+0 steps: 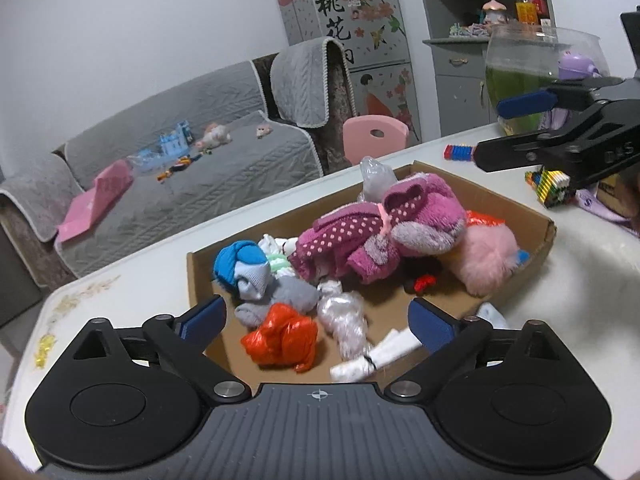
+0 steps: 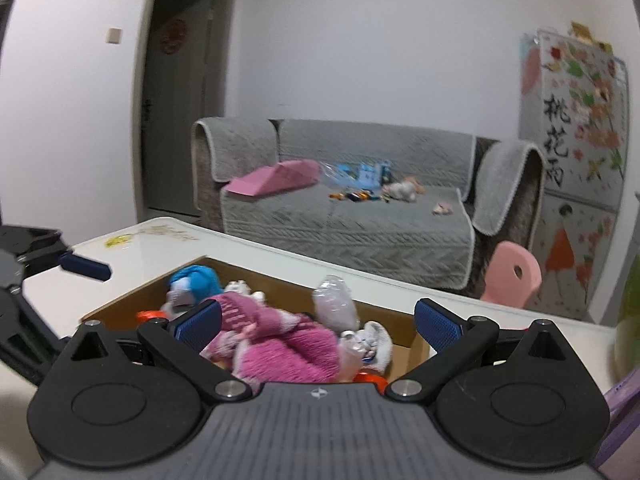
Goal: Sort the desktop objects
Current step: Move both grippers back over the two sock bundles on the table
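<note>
A shallow cardboard box [image 1: 532, 216] on the white table holds soft items: a magenta dotted sock bundle [image 1: 360, 236], a blue sock ball [image 1: 240, 264], a grey sock [image 1: 280, 300], an orange plastic bag [image 1: 280, 336], a clear bag [image 1: 344, 316], a pink fluffy toy [image 1: 488, 256] and a rolled white cloth [image 1: 372, 356]. My left gripper [image 1: 318, 322] is open and empty above the box's near side. My right gripper [image 2: 318, 324] is open and empty above the magenta bundle [image 2: 280, 344] in the box [image 2: 408, 338]. It also shows at the right in the left wrist view [image 1: 492, 136].
On the table beyond the box lie a blue and red brick strip [image 1: 460, 152], a colourful block stack [image 1: 552, 184], a purple cloth [image 1: 600, 208] and a glass jar with green contents [image 1: 520, 80]. A pink chair [image 1: 376, 136] and a grey sofa [image 1: 180, 176] stand behind the table.
</note>
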Tool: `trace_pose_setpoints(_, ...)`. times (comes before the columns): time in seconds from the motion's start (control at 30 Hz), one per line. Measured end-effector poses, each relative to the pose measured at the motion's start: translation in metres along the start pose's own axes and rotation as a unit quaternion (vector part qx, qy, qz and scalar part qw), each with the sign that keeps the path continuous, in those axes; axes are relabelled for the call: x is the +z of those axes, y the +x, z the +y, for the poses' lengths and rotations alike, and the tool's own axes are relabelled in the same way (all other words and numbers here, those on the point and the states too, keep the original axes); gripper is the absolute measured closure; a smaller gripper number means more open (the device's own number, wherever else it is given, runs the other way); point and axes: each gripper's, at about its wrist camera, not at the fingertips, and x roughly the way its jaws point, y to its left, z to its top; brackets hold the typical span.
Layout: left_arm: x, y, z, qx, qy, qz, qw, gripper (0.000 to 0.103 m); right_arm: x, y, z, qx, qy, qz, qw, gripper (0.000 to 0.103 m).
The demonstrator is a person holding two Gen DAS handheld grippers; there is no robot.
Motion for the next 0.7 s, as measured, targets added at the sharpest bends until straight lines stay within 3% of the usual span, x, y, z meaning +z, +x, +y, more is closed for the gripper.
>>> trace_pose_setpoints(0.3,-0.031,-0.022,-0.020,0.006,-0.037,0.029,0.9989,0.000,-0.028,-0.037,0.023,0.034,-0.010,0.004,0.999,0.001)
trace_pose_setpoints(0.53,-0.063,-0.038,-0.025,0.009,-0.094,0.063,0.9935,0.000,-0.053,-0.050,0.041,0.059,0.004,0.036,0.998,0.001)
trace_pose_setpoints(0.7,-0.078,-0.047,-0.030,0.014,-0.104,0.066,0.9923,0.000,-0.067,-0.051,0.060,0.095,-0.008,0.057,0.994,0.001)
